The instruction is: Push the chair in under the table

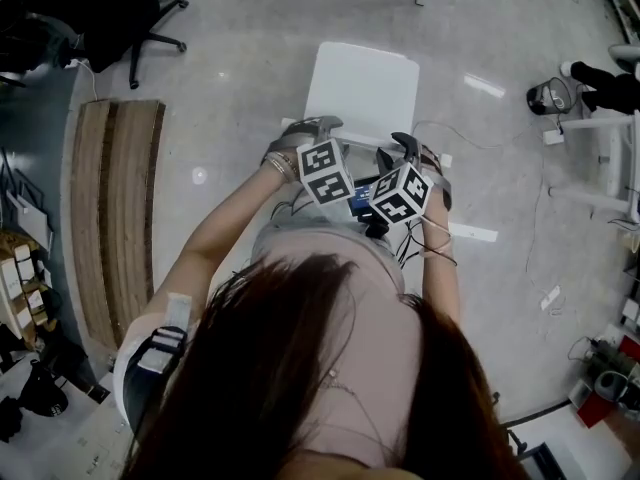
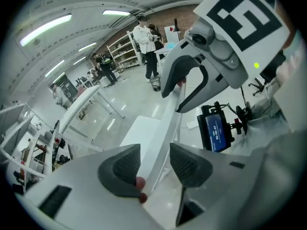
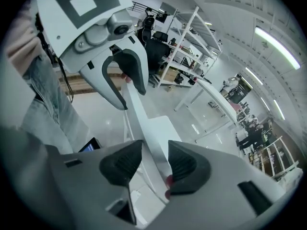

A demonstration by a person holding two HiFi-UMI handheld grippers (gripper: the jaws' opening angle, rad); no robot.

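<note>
A white chair stands in front of me, its seat facing away and its thin backrest edge running between both pairs of jaws. My left gripper straddles that edge, open, with a gap beside the right pad. My right gripper straddles the backrest edge further along, also open. In the head view the left gripper and right gripper sit side by side at the chair's near edge. A long white table stands beyond the chair; its top also shows in the right gripper view.
A black office chair and a wooden slatted bench are on the left. A white rack and loose cables lie to the right. Several people stand by shelves far behind the table.
</note>
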